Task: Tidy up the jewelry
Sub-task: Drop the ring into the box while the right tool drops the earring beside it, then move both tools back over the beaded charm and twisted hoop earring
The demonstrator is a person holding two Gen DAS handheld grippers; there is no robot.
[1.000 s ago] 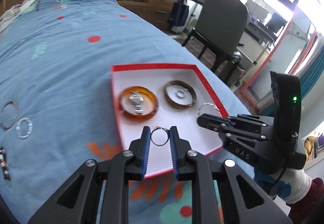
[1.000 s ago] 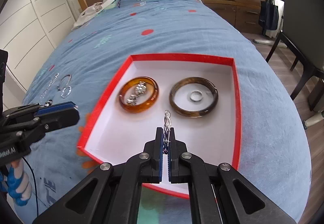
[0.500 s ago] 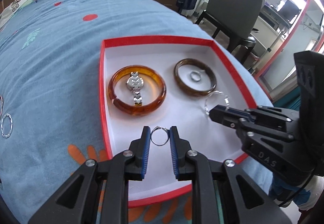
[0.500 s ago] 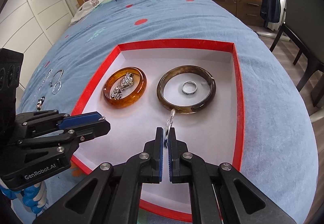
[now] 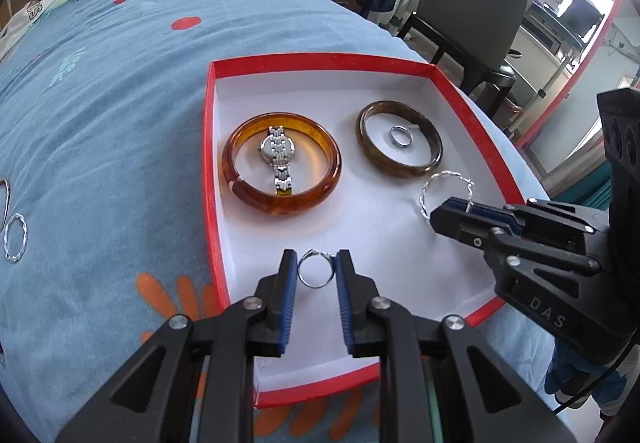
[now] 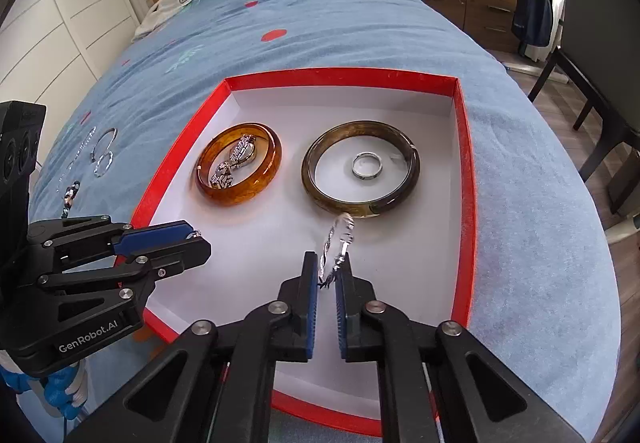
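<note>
Holding a thin silver ring [image 5: 316, 274] between its blue pads, the left gripper [image 5: 316, 275] hovers over the white floor of the red-rimmed box [image 5: 320, 59], near the box's 6 o'clock edge; its jaws stand only as far apart as the ring is wide, a light pinch that suits so slight a band. At 3 o'clock from it, the right gripper [image 6: 327, 279] pinches the lower edge of a twisted silver hoop [image 6: 338, 239], jaws nearly together, and the hoop's top leans against the dark brown bangle [image 6: 360, 171] at 12 o'clock. That bangle encircles a plain band ring [image 6: 367, 166], while the amber bangle [image 5: 282, 169] at the box's 10 o'clock rings a silver watch [image 5: 277, 159], apparently nesting small pieces inside large ones. Both held pieces look ready to be set down in the free near half. More silver hoops [image 6: 103, 155] and a beaded piece lie on the blue bedspread [image 5: 100, 103] outside, at 9 o'clock, probably still to be collected.
</note>
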